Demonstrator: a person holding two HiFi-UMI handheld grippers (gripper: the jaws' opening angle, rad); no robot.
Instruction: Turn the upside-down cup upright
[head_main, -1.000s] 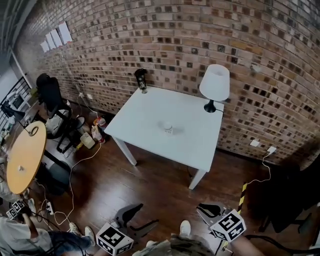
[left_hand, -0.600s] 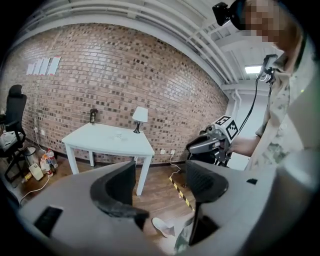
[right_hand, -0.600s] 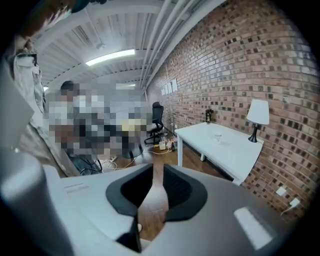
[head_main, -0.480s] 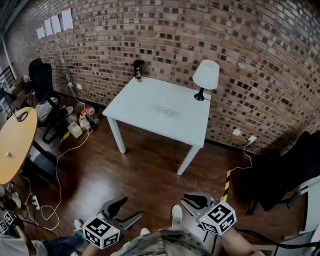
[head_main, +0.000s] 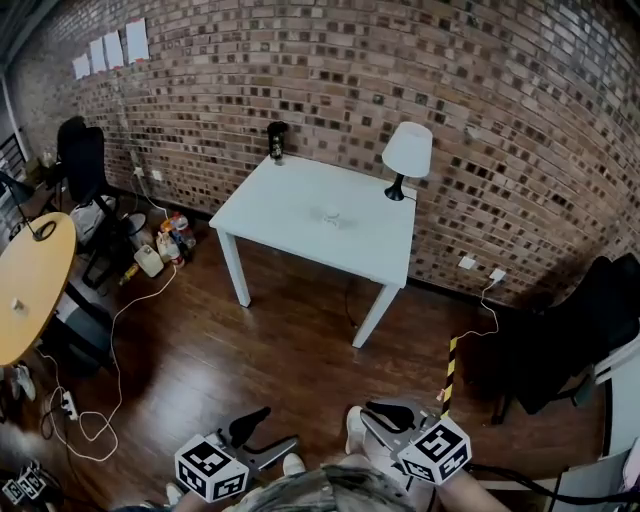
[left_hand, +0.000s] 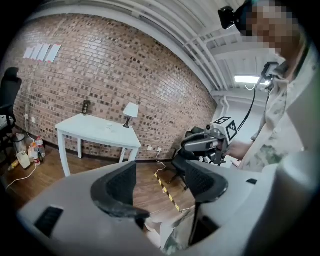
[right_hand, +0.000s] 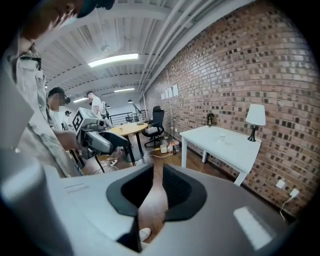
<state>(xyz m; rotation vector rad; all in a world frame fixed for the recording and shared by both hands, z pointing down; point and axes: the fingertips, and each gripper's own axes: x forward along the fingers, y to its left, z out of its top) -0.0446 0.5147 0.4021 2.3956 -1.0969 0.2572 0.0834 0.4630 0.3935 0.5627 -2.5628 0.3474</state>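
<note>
A small clear cup (head_main: 331, 214) stands near the middle of the white table (head_main: 290, 225), too far off to tell how it stands. It also shows as a speck in the left gripper view (left_hand: 109, 127) and the right gripper view (right_hand: 221, 138). Both grippers hang low over the wooden floor, well short of the table. My left gripper (head_main: 265, 433) (left_hand: 161, 182) has just been closing its jaws, which still stand apart with nothing between them. The right gripper (head_main: 385, 420) (right_hand: 157, 192) shows a narrow gap and holds nothing.
A white lamp (head_main: 407, 155) and a dark bottle-like object (head_main: 277, 140) stand at the table's back edge by the brick wall. A round wooden table (head_main: 30, 285), office chairs, floor cables (head_main: 120, 340) and bottles lie to the left. A black chair (head_main: 590, 320) stands right.
The table and cup have slid up and left in the head view and look slightly smaller. Both grippers stay at the bottom edge. The left jaws have narrowed.
</note>
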